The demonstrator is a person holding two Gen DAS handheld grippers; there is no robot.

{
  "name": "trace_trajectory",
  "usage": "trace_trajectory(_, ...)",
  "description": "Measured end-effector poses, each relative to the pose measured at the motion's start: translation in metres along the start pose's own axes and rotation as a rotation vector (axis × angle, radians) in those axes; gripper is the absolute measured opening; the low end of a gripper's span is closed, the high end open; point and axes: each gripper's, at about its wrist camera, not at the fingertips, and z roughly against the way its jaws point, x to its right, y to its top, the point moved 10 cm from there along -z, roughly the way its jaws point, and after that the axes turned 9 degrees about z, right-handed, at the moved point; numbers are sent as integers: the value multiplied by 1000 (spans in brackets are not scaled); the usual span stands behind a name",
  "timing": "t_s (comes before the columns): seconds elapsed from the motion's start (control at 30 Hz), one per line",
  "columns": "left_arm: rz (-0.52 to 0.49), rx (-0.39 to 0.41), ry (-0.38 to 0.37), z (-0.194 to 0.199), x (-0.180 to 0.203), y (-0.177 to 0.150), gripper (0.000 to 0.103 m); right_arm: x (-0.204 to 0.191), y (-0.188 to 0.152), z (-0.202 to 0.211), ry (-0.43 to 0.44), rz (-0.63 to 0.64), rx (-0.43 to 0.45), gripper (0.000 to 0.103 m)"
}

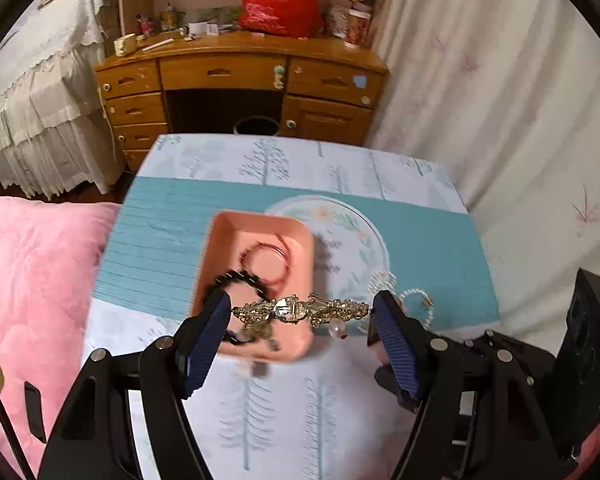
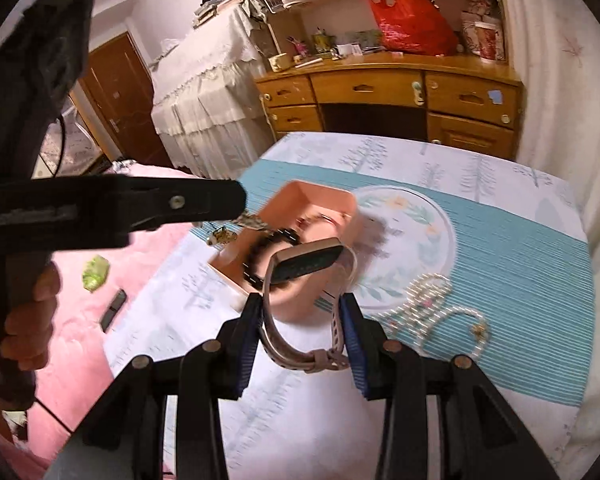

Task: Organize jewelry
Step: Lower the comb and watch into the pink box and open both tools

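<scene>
A pink tray (image 1: 224, 240) sits on the table and holds a red bangle (image 1: 286, 258) and a black bead bracelet (image 1: 242, 280). My left gripper (image 1: 300, 312) is shut on a long gold hair clip (image 1: 300, 310), gripped end to end just above the tray's near edge. My right gripper (image 2: 302, 316) is shut on a pink smartwatch (image 2: 306, 262) by its strap, above the tray (image 2: 320, 196). A pearl necklace (image 2: 440, 312) lies on the table to the right; it also shows in the left wrist view (image 1: 416, 300).
The table has a white tree-print cloth (image 1: 292, 412) and a teal mat (image 1: 156, 248). A pink bed cover (image 1: 32, 280) lies to the left. A wooden desk (image 1: 240, 76) stands behind, a curtain (image 1: 500, 100) on the right.
</scene>
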Motion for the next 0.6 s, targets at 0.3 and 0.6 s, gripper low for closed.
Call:
trace_trajectory(0.3, 9, -41, -26, -16, -44, 30, 72, -19, 25, -32, 28, -144, 1, 40)
trace_trajectory(0.6, -57, -128, -95, -44, -49, 41, 72, -9, 36, -59, -69, -370, 46, 53)
